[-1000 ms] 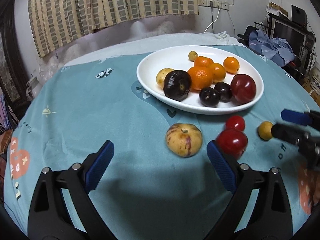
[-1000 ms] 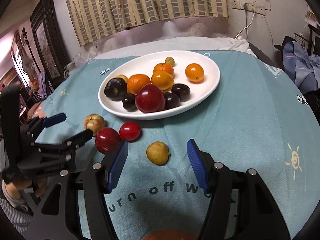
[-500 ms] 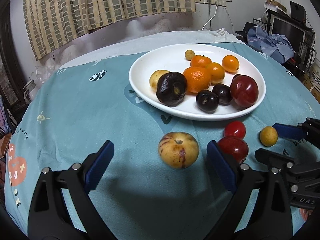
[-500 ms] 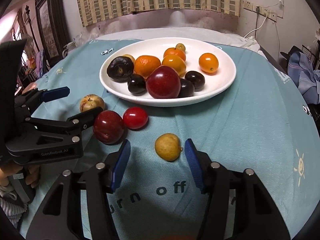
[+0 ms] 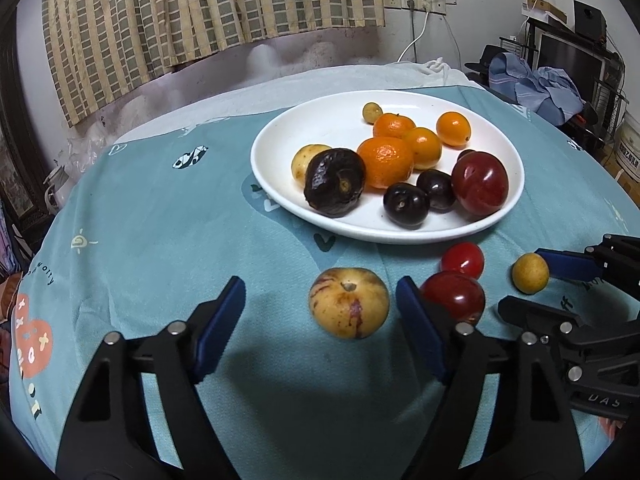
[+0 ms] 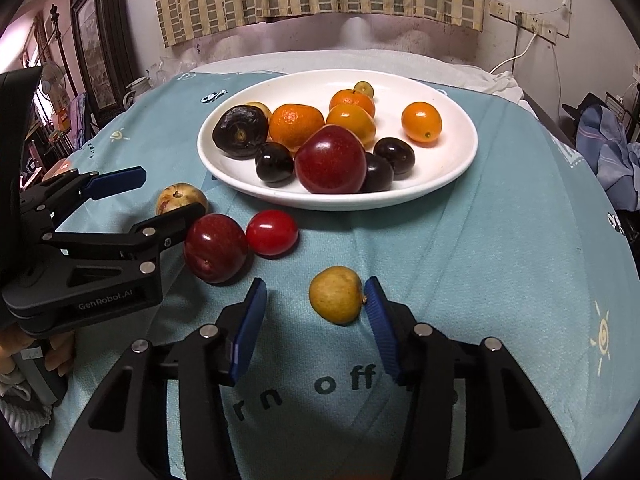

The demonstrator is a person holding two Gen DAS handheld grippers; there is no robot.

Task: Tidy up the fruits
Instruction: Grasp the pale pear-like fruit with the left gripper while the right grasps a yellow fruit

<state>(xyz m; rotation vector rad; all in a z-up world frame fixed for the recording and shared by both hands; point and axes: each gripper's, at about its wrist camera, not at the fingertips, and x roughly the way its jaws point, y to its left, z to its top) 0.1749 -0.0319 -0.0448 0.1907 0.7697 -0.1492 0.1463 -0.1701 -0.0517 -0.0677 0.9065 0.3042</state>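
Note:
A white plate (image 5: 280,184) (image 6: 452,168) holds oranges, dark plums and a red plum. On the cloth lie a striped yellow melon-like fruit (image 5: 349,302) (image 6: 181,197), a red plum (image 5: 456,294) (image 6: 215,247), a cherry tomato (image 5: 462,257) (image 6: 272,232) and a small yellow fruit (image 5: 530,273) (image 6: 336,294). My left gripper (image 5: 320,320) (image 6: 160,196) is open, its fingers on either side of the striped fruit. My right gripper (image 6: 314,316) (image 5: 532,284) is open around the small yellow fruit, whose right side is at the right pad (image 6: 378,316).
The round table wears a teal printed cloth (image 5: 160,216). A striped curtain (image 5: 200,12) hangs behind. Clothes on furniture (image 5: 532,84) lie off the table's right. A framed picture (image 6: 94,48) stands left of the table.
Both grippers have moved forward. The striped fruit now lies between my left fingers. The small yellow fruit now lies between my right fingers.

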